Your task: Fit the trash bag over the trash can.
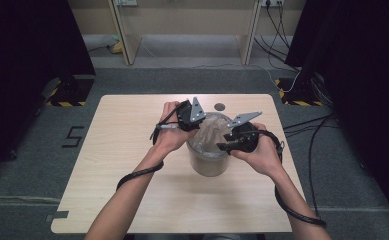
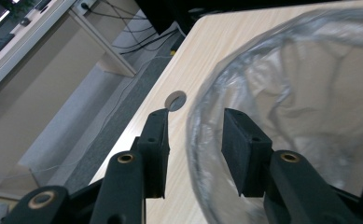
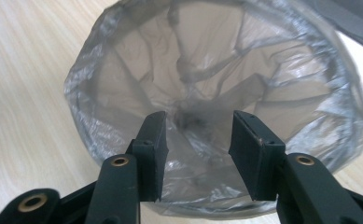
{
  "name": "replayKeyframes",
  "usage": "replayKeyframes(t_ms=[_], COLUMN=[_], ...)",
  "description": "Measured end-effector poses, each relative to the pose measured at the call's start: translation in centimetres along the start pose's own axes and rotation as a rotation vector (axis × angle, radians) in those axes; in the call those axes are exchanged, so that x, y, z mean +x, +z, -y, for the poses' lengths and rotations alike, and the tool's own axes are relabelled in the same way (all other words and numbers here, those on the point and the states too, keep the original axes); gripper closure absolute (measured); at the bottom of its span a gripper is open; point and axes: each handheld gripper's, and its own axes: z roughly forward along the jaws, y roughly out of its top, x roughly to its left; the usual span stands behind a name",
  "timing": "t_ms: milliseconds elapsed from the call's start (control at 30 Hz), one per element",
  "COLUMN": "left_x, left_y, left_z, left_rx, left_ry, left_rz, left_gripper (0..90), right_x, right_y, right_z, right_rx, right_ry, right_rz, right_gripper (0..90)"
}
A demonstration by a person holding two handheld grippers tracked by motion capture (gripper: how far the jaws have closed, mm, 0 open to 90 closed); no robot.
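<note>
The person's right gripper (image 1: 227, 141) hangs over the near rim of the round grey bin (image 1: 209, 162) lined with a thin clear plastic bag (image 3: 207, 84), jaws apart with nothing pinched. The bin stands mid-bench, a little toward the far edge of the pale wooden bench (image 1: 132, 175). The left gripper (image 2: 194, 128) straddles the far-left rim, jaws apart, film unclamped. The step looks like seating the liner; next, each gripper should pinch the bag's edge and pull it over the rim

We are counting one bin (image 1: 209, 162) standing on one worktop (image 1: 132, 145), one clear plastic liner (image 3: 263, 74) sitting inside it, two claws, left claw (image 1: 198, 131) and right claw (image 1: 222, 142), and one round hole (image 1: 219, 106) in the worktop.
</note>
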Motion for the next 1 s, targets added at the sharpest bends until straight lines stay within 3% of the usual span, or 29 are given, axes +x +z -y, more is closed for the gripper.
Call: replayKeyframes(t_ms=[100,233,433,567,800,1000], left_x=[-0.4,-0.6,-0.5,-0.4,0.1,0.4], left_y=[-0.7,-1.0,-1.0,-1.1,-1.9,-2.9], left_z=[0.2,0.9,2.0,2.2,2.4,2.8], left_rx=[0.014,0.049,0.067,0.048,-0.021,-0.063], left_ry=[-0.01,0.005,-0.011,-0.028,-0.108,-0.173], left_rz=[0.047,0.058,0.058,0.052,0.024,0.031], left_gripper=[60.1,60.0,60.3,58.0,46.5,41.6], right_x=[0.0,-0.1,-0.2,-0.3,-0.6,-1.1], right_y=[-0.2,-0.4,-0.4,-0.6,-1.2,-1.7], right_z=[-0.1,0.0,0.4,0.4,0.5,0.8], right_rx=[-0.008,-0.008,-0.004,-0.01,-0.045,-0.089], right_ry=[0.003,0.006,0.014,0.021,0.041,0.073], right_rz=[0.006,0.01,0.013,0.017,0.037,0.059], right_gripper=[55.5,54.9,54.7,54.2,51.5,49.2])
